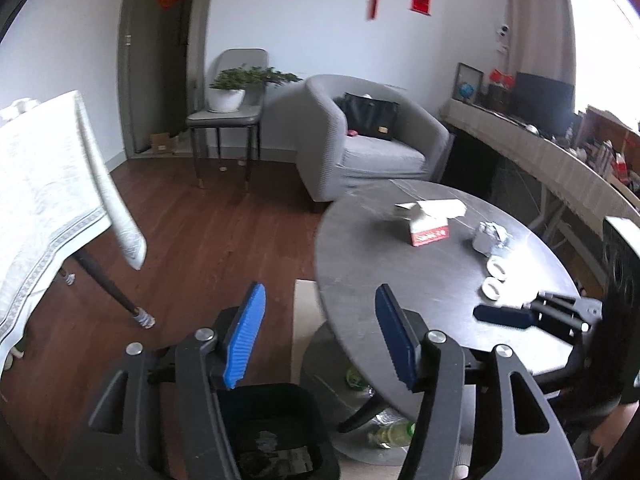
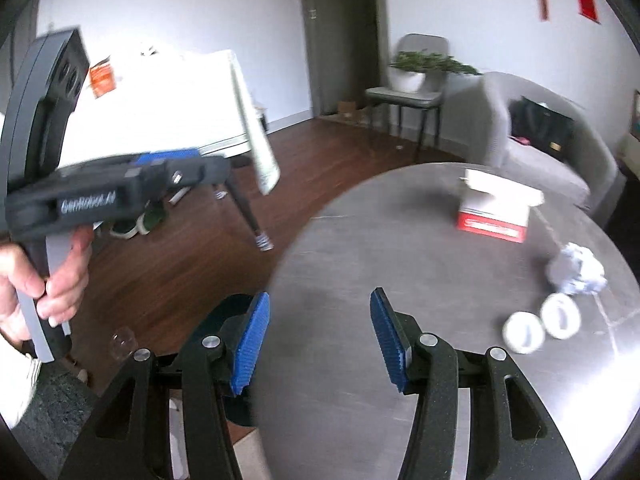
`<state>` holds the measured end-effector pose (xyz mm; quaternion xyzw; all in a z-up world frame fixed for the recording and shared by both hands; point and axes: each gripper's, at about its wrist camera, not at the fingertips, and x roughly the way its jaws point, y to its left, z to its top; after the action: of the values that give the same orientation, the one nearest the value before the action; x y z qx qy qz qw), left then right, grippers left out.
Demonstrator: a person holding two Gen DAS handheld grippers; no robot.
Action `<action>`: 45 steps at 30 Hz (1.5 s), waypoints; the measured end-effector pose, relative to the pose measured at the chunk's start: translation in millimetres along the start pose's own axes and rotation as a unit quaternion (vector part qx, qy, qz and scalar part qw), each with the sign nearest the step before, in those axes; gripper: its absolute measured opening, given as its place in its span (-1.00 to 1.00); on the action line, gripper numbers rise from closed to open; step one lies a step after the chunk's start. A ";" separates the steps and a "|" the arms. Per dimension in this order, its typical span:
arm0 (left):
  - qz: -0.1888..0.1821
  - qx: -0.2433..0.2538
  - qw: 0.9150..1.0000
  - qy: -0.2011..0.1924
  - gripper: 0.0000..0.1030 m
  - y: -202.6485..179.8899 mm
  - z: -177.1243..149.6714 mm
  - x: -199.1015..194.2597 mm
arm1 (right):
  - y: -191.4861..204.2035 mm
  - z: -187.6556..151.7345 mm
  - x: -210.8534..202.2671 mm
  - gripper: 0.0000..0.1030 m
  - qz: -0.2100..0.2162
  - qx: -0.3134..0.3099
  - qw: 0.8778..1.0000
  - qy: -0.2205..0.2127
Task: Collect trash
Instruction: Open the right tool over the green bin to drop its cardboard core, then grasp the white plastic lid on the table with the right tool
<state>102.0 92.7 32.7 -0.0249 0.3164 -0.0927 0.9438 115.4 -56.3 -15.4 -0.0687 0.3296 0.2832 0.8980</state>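
The left claw [image 2: 182, 168] body bears a blurred white brand, roughly "GenRobot.AI"; other lettering is unreadable.

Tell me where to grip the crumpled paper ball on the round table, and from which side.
Grip the crumpled paper ball across its middle, coming down from above with the right tool, which is open and empty. It is loose and rounded, so any width should squeeze. Keep the fingers clear of the two white rings lying beside it on its near side.
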 end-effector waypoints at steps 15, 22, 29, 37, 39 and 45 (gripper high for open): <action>-0.059 0.066 0.995 0.055 0.33 -71.5 5.4 73.1 | -117.3 -13.4 -18.0 0.03 -0.075 0.065 0.995 0.004; -0.082 0.099 0.989 0.079 0.36 -92.6 6.0 95.5 | -151.0 -17.6 -14.7 0.03 -0.100 0.086 0.991 0.018; -0.129 0.122 0.979 0.098 0.37 -113.8 12.9 108.5 | -171.5 -15.9 -0.4 -0.01 -0.104 0.094 0.989 0.043; -0.164 0.160 0.966 0.118 0.38 -145.1 14.3 124.4 | -176.1 -14.7 9.3 -0.10 -0.094 0.079 0.990 0.073; -0.170 0.164 0.964 0.126 0.38 -152.2 13.7 129.9 | -176.9 -14.4 9.5 -0.16 -0.095 0.074 0.990 0.078; -0.177 0.184 0.957 0.141 0.32 -169.8 11.4 140.8 | -182.1 -15.7 5.0 -0.23 -0.084 0.072 0.991 0.079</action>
<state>192.1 -100.9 -23.7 0.1066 0.4143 -0.3171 0.8465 210.7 -210.0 -42.3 -0.0529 0.4119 0.1764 0.8924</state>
